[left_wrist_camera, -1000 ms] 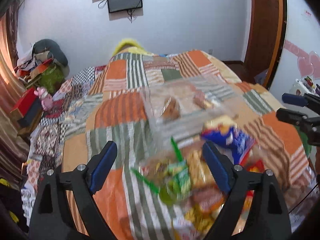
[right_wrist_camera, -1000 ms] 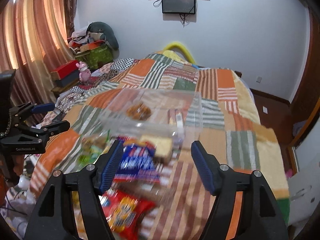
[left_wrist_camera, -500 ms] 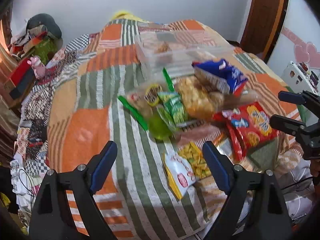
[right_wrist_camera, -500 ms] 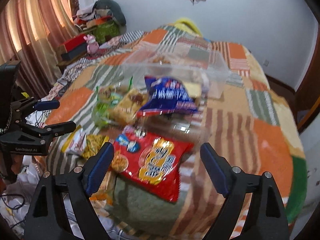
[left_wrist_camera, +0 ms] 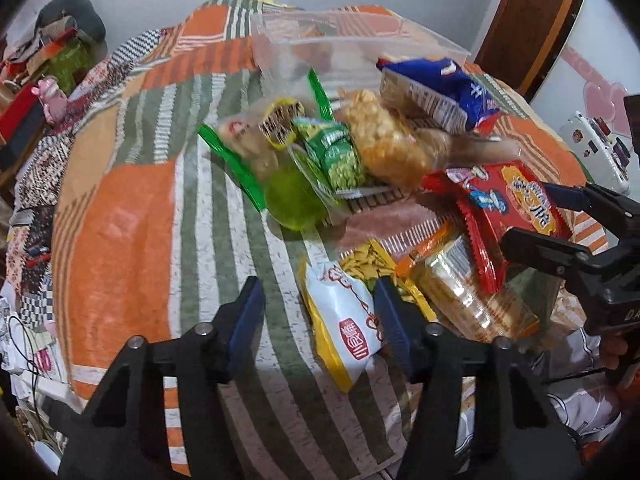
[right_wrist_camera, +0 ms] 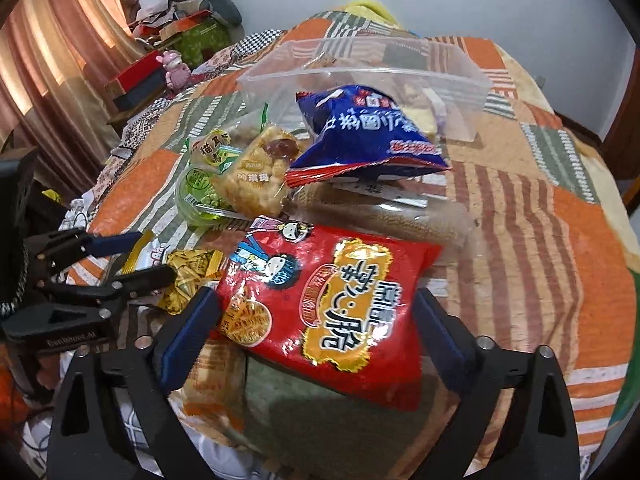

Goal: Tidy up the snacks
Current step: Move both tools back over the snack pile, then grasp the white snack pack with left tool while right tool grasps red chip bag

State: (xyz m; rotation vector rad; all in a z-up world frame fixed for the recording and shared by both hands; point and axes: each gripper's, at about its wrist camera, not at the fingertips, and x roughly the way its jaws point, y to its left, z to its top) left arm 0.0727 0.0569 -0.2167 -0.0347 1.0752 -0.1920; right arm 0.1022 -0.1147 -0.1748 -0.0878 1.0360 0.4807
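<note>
Snacks lie in a loose heap on a patchwork quilt (right_wrist_camera: 532,208) of orange, green and striped squares, just in front of a clear plastic tub (right_wrist_camera: 360,68) that sits farther up the bed. The tub holds a few pale items that I cannot make out through its wall.

Nearest the right gripper (right_wrist_camera: 316,336) is a red snack bag (right_wrist_camera: 328,300) with cartoon figures and yellow lettering; the gripper's 2 blue-padded fingers stand wide apart on either side of the bag's near end, clamped on nothing. Beyond it lies a blue snack bag (right_wrist_camera: 368,132), propped against the tub's front wall. To its left sit a clear pack of puffed rice cake (right_wrist_camera: 256,176) and a green pea cup (right_wrist_camera: 200,196), touching each other.

The left gripper (left_wrist_camera: 320,316) has its fingers apart too, with a white-and-yellow packet (left_wrist_camera: 344,328) lying between them; I cannot tell whether either pad touches it. Just beside that packet, toward the right, is a clear-wrapped stack of crackers (left_wrist_camera: 472,296), partly under the red bag's edge.

Off the bed's left side stand a pink toy figure (right_wrist_camera: 176,68) and a red box (right_wrist_camera: 140,76) before a striped curtain (right_wrist_camera: 52,80).
</note>
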